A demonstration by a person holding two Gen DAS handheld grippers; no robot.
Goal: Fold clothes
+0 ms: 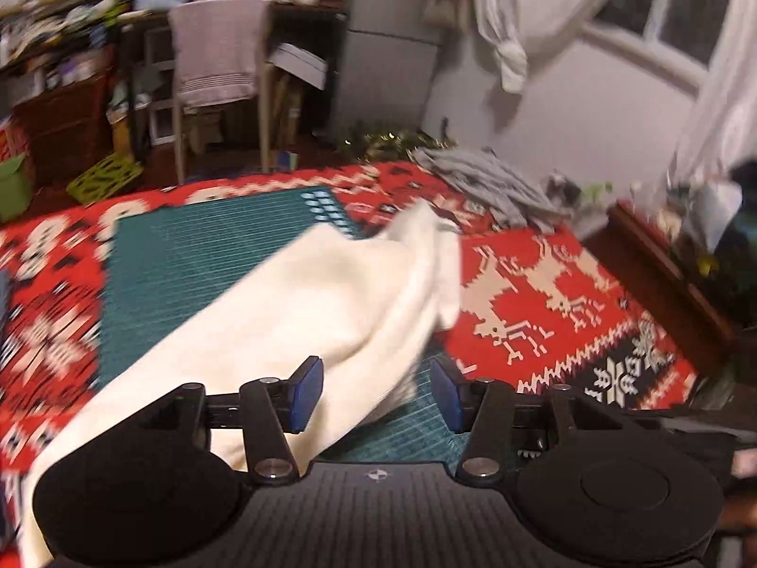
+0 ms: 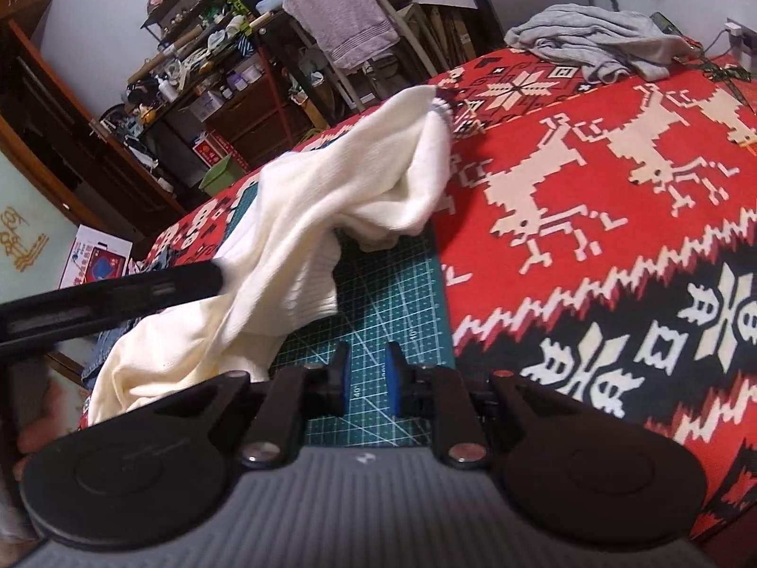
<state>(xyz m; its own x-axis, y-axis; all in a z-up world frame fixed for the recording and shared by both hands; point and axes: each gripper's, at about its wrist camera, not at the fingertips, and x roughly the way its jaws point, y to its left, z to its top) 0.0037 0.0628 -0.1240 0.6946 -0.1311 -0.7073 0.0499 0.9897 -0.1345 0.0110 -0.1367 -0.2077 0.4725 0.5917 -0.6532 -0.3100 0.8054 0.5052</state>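
A cream knit garment [image 1: 331, 293] lies bunched and twisted across a green cutting mat [image 1: 189, 255] on a red patterned blanket [image 1: 544, 293]. My left gripper [image 1: 377, 393] is open wide. A fold of the cream cloth runs between its blue pads [image 1: 307, 393], against the left one. In the right wrist view the same garment [image 2: 331, 189] stretches from the near left corner toward the far edge of the mat [image 2: 378, 293]. My right gripper [image 2: 368, 374] hovers over bare mat, its jaws a narrow gap apart with nothing between them. The left gripper's black body [image 2: 118, 293] reaches into the cloth from the left.
A crumpled grey garment [image 1: 487, 184] [image 2: 601, 42] lies at the blanket's far side. Beyond the bed stand a chair draped with a towel [image 1: 217, 57] [image 2: 345, 19] and cluttered shelves [image 2: 189, 47]. A wooden ledge [image 1: 662, 274] borders the right side. A bit of denim [image 2: 101, 355] shows under the cream cloth.
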